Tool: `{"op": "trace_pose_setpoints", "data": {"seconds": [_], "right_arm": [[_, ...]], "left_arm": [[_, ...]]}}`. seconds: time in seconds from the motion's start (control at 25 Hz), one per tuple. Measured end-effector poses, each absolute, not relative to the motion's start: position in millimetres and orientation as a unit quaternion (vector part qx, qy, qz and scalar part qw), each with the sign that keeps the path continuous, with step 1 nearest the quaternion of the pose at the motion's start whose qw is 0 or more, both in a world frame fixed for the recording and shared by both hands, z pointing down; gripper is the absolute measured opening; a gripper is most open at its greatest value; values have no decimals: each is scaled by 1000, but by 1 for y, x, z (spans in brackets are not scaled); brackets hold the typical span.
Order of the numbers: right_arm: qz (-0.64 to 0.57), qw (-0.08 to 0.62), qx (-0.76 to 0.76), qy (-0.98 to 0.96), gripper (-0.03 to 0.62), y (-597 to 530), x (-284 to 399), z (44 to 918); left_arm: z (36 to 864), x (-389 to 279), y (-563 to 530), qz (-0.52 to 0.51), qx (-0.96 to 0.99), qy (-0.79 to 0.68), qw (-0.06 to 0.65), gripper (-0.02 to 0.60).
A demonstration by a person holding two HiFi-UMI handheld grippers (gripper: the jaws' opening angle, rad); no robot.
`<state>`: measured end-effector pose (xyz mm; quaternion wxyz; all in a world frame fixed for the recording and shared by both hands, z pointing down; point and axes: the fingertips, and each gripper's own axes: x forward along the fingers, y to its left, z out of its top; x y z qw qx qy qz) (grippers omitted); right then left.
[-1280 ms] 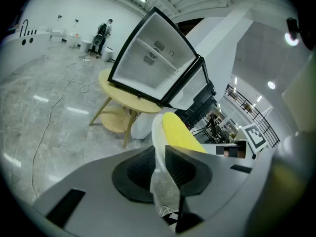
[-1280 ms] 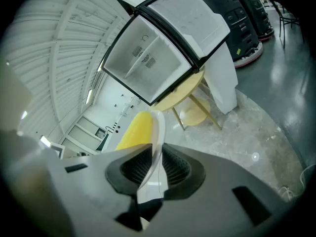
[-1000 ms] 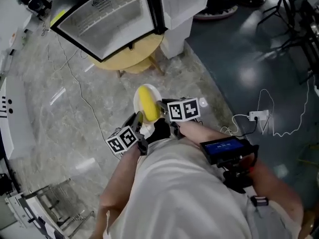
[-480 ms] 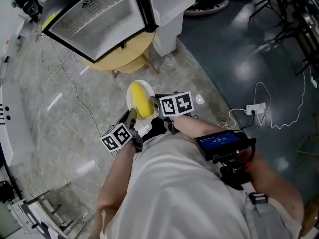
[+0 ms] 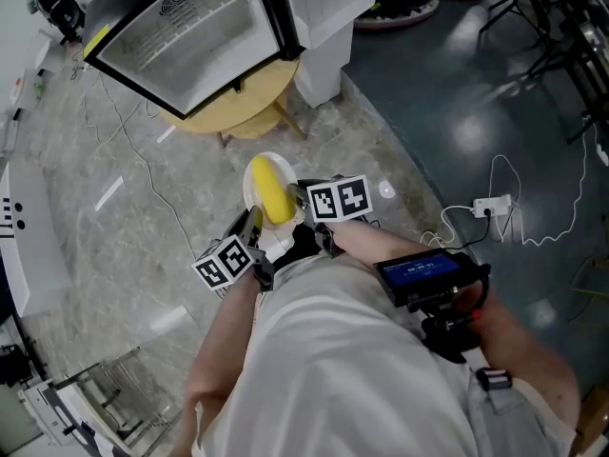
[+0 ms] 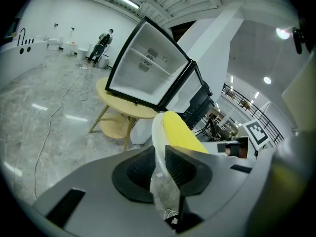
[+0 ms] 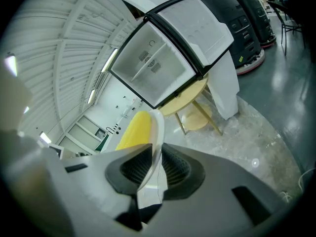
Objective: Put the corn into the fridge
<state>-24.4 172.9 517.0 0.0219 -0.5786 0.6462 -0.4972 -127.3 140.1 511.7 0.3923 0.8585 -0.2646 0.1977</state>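
Close to us, our left claw is shut tight on the left edge of a white plate. Our right claw is shut tight on the plate's right edge. We hold the plate up in the air between the two claws, over the gray floor. The yellow corn lies on the plate, across its middle, and it touches neither claw. A small box with a blue screen sits by our right arm. Off to the right, a white plug strip lies on the dark floor with a thin white cord. Farther ahead stands a round yellow table. The fridge sits on top of it, with its door open, well apart from the corn.
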Motion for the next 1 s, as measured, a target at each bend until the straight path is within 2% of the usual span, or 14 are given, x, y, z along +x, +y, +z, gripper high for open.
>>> {"op": "trace_pose_setpoints", "data": {"seconds": [1.0], "right_arm": [[-492, 25, -594, 636, 52, 201, -22, 516]], "left_arm": [[511, -124, 166, 197, 864, -249, 391, 71]]}}
